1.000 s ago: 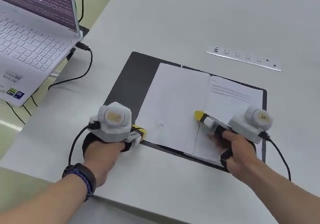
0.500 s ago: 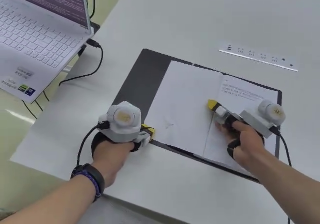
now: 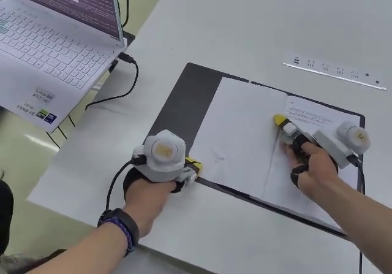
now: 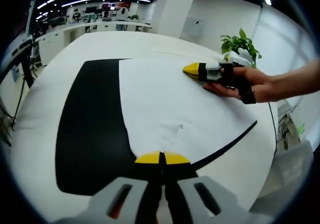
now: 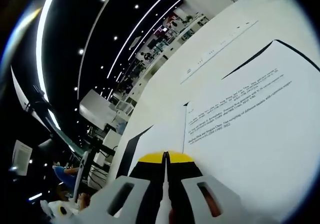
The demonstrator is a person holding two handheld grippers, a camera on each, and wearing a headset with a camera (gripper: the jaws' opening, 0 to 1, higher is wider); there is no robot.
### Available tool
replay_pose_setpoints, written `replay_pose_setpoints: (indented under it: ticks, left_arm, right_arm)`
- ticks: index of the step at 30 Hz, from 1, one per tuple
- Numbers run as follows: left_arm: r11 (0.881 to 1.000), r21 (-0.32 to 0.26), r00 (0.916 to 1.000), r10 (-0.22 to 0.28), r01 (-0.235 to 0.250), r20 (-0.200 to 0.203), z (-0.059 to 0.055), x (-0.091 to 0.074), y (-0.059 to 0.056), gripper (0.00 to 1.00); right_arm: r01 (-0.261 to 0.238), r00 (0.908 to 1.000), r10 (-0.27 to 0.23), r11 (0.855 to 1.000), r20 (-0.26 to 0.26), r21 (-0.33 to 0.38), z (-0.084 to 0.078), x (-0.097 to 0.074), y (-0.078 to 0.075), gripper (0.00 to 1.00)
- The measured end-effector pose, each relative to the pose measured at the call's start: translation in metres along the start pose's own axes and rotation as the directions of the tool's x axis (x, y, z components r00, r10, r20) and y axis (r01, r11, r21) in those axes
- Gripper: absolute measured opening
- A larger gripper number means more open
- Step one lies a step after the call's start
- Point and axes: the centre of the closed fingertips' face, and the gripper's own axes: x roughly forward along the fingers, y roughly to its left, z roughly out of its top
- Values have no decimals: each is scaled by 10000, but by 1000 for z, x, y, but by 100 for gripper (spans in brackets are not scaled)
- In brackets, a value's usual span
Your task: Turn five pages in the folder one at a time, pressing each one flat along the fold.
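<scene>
Along the fold of the open black folder (image 3: pixel 184 102), lying flat near the front edge of the white bench (image 3: pixel 245 29), the right gripper (image 3: pixel 280 120) has slid its closed yellow tips from mid-page toward the far edge, pressing where the blank white page (image 3: pixel 236 133) meets the printed sheet (image 3: pixel 315 111). The left gripper (image 3: pixel 192 163), jaws also shut and empty, stays at the folder's near left corner, pinning the cover. This flattening stroke looks nearly finished; another page turn should follow
</scene>
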Motion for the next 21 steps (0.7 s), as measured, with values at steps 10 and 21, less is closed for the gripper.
replay_pose_setpoints:
  ticks: [10,21]
  left_arm:
    - [10000,64,10000,47,-47,16,0,0,0,0]
    - [9999,-39,9999,100,-100,37,1,0,0,0]
  right_arm:
    - [11,9987,-25,9996,504,283,13,9,10,0]
    - [200,9978,-229,9987,624,463,33,33,5,0]
